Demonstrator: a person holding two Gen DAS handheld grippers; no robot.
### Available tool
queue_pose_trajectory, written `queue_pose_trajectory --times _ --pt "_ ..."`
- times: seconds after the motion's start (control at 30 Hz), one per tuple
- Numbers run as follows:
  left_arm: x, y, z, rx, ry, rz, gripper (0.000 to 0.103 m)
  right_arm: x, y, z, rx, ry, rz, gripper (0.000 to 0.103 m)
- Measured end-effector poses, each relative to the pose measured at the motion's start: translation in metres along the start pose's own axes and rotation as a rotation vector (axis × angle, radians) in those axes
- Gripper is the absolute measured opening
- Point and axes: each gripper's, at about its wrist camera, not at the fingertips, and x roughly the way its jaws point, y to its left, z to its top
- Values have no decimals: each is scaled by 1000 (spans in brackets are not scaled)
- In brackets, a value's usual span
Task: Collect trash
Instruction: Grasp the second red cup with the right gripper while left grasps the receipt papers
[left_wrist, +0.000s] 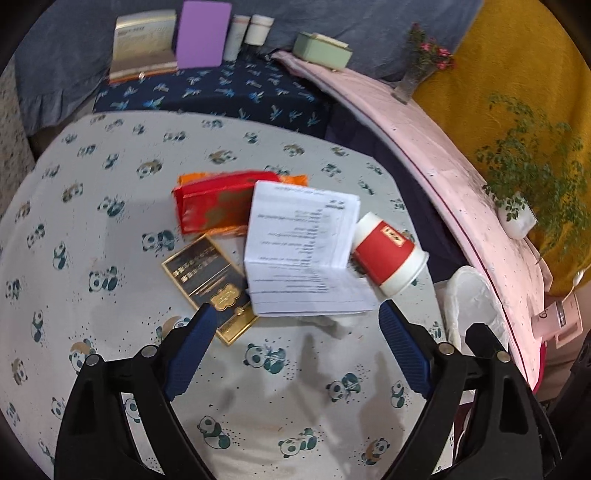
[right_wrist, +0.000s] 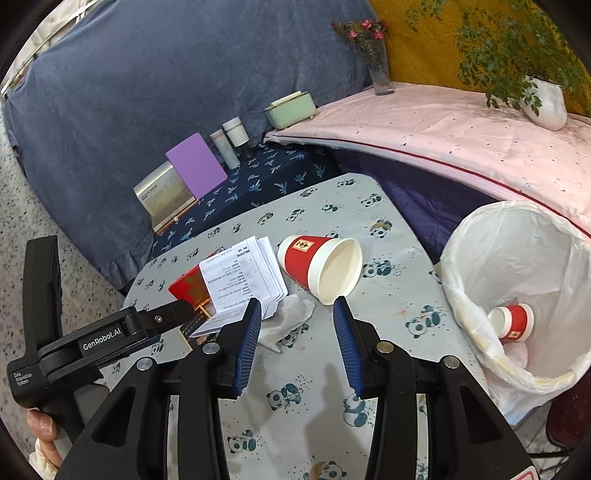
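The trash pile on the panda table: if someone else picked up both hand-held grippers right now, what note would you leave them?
Left hand-held gripper: open, empty, over the gold-edged black card and folded printed paper sheets.
Right hand-held gripper: open, empty, pointing at the tipped red-and-white paper cup, with a crumpled white tissue beside its left finger.
Done: one matching red paper cup lies in the white-lined bin.
Left: the cup, tissue, papers, card, shiny red packet and orange wrapper, all on the panda-print table.
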Motion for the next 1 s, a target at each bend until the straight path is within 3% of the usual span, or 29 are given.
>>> queue_pose_trajectory --times 0.4,0.57,0.8,0.87,0.93,1.0 --pt "40 30 13 -175 114 -81 83 51 -4 11 -2 45 -3 40" --pt "51 28 19 -192 139 -91 73 73 -8 16 -6 65 -2 40" --pt "58 23 21 -163 166 -95 46 95 -10 19 -1 86 15 40" --pt "57 22 22 -154 168 -101 27 99 -8 19 -11 93 19 38" --pt "56 21 22 -149 178 -120 17 100 -6 17 -19 98 34 27" --pt "52 18 22 -143 172 -130 12 102 -4 17 -23 107 41 7"
